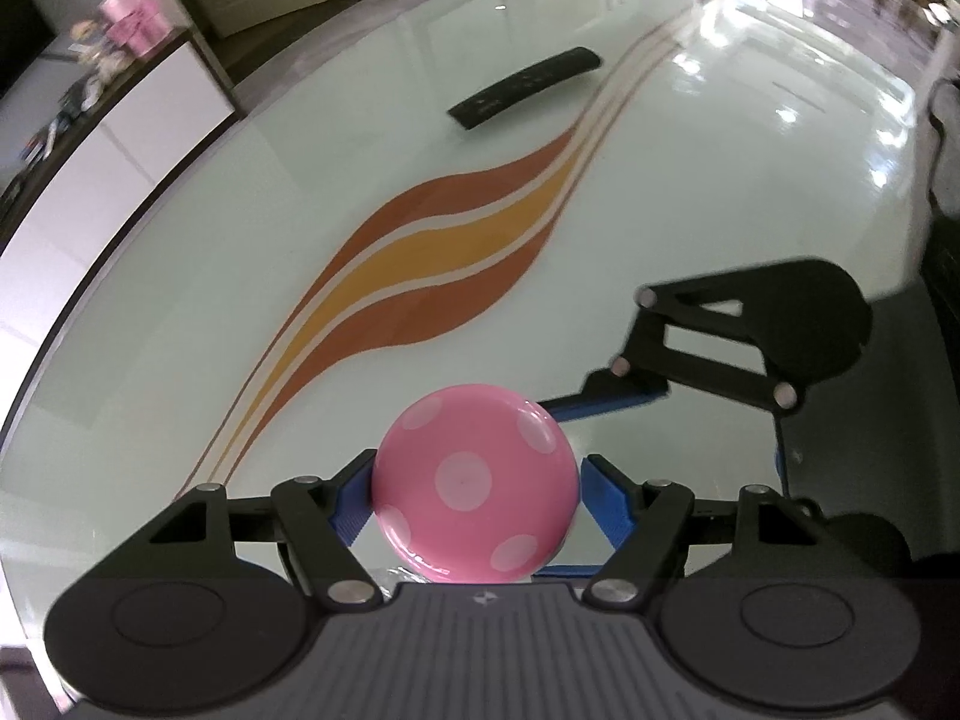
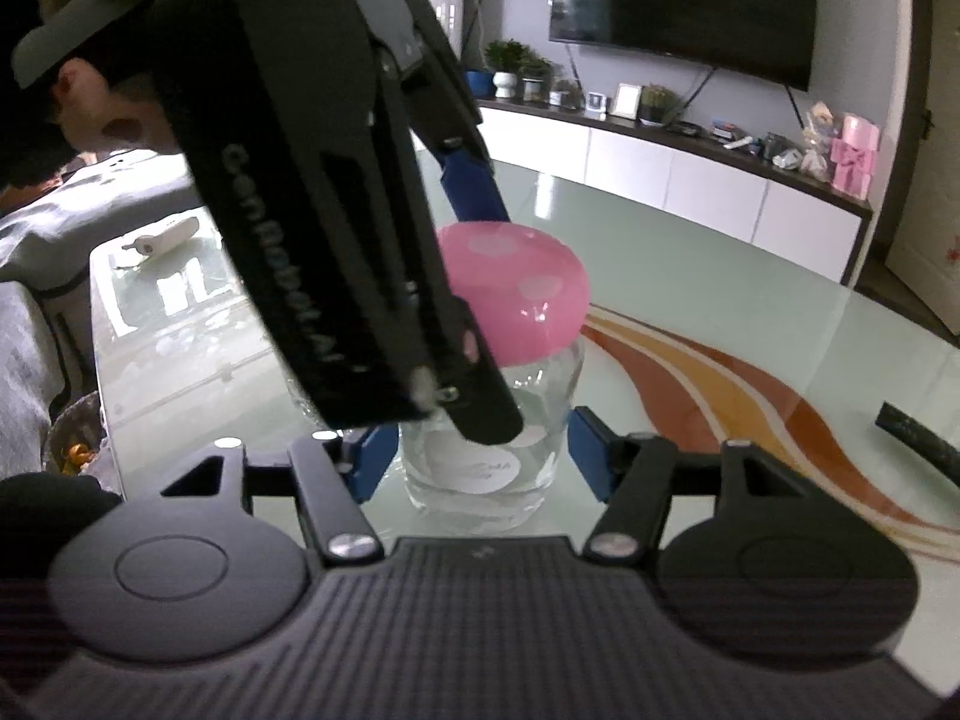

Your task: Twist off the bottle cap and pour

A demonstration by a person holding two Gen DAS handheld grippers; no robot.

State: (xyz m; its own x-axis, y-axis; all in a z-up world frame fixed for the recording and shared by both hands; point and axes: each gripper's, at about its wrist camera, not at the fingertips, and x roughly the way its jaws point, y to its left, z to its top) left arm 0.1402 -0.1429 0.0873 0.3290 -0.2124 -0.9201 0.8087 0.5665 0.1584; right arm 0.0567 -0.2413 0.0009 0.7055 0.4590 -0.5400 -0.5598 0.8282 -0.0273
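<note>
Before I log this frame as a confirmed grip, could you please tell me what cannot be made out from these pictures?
- Left wrist view: the glass bottle is hidden beneath its pink cap.
- Right wrist view: the left tongs cover the cap's left side, so contact there is unseen.
- Right wrist view: print on the bottle label is too blurred to read.
- Both views: whether the bottle holds liquid.
</note>
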